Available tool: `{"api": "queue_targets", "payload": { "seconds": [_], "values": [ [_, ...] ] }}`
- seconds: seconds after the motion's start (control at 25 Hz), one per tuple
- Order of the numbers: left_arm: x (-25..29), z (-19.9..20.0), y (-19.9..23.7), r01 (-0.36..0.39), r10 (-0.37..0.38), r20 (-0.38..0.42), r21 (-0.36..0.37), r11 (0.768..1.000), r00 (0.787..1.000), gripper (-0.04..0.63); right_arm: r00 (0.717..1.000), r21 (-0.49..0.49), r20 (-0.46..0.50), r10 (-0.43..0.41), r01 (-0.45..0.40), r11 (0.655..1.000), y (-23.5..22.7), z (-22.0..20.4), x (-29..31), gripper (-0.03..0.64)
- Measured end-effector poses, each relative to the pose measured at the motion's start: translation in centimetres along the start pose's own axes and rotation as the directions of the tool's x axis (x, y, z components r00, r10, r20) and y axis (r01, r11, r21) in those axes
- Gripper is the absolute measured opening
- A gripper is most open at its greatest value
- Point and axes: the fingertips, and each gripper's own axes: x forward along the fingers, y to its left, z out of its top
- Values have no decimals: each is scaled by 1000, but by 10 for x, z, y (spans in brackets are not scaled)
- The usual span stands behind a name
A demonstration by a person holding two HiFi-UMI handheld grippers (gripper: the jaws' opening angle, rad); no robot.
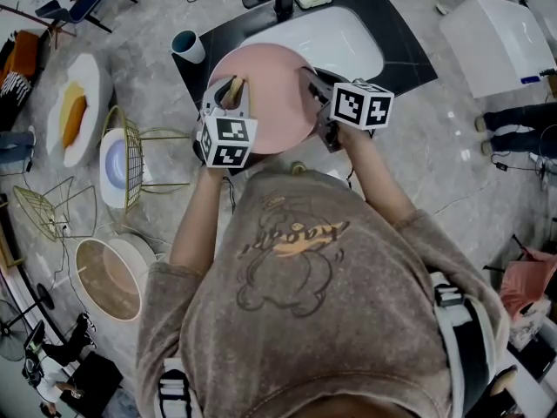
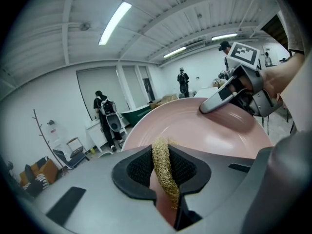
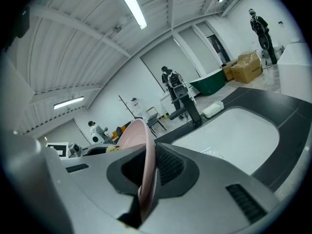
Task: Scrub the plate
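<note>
– where is the plate now?
– the pink plate is in the air over the near edge of the white sink, and i see its hollow face from above. my right gripper is clamped on its right rim, which sits between both pads.
– and the other one?
– my left gripper is closed on a straw-coloured scrubber, a thin fibrous pad that stands out past the jaws. its tip is at the left part of the plate. i cannot say surely if it presses on the face or is only just beside it.
– so which step is this?
– i judge it is the scrubbing itself. to do it well, i think the fibres must meet the face flat, not only with the thin edge, and travel in small circles from the rim toward the middle. the right side must hold firm, because every push of the scrubber wants to turn the plate in the pads.
– any danger?
– the surface looks smooth, so the rim could slip if i push too hard. many light strokes are better, and all of them above the sink.
</note>
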Motion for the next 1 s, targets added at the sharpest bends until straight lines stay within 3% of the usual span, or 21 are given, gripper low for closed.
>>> {"api": "queue_targets", "payload": {
  "seconds": [0.52,1.0],
  "values": [
    [-4,5,-45,92,-92,17,6,996,996,74,999,28,32,-35,34,999,-2,9,5,28],
    [10,29,-57,133,-133,67,9,991,989,74,999,3,-27,27,-26,1000,17,-9,16,29]
  ]
}}
